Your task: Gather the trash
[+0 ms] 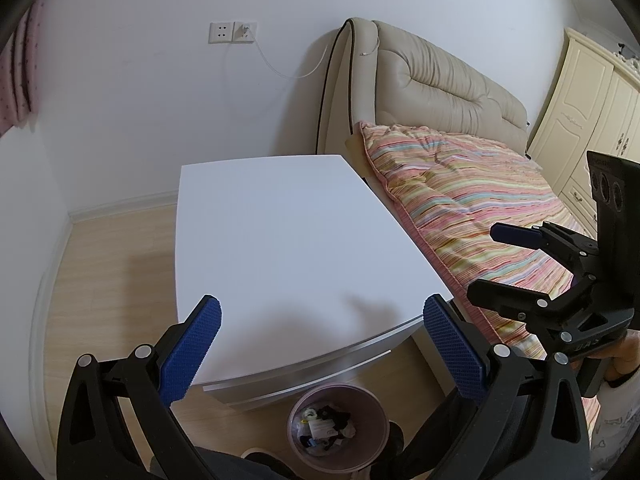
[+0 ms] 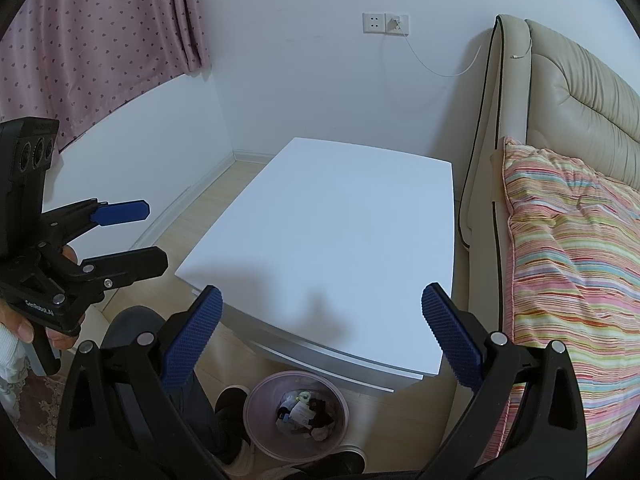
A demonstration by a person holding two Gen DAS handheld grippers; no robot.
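Observation:
A pink waste bin (image 1: 338, 428) stands on the floor in front of the white nightstand (image 1: 288, 248), with mixed scraps of trash (image 1: 324, 426) inside. The bin also shows in the right wrist view (image 2: 296, 414) with its trash (image 2: 306, 410). My left gripper (image 1: 320, 344) is open and empty, held above the nightstand's front edge. My right gripper (image 2: 320, 336) is open and empty, held above the nightstand (image 2: 332, 248). Each gripper shows in the other's view, the right one (image 1: 492, 264) over the bed, the left one (image 2: 156, 236) over the floor.
A bed with a striped quilt (image 1: 480, 208) and beige headboard (image 1: 436, 80) lies right of the nightstand. A wall socket with a charger cable (image 1: 244, 34) is behind. A cream wardrobe (image 1: 592, 120) stands far right. Pink curtains (image 2: 92, 32) hang left. My shoes (image 2: 236, 400) are beside the bin.

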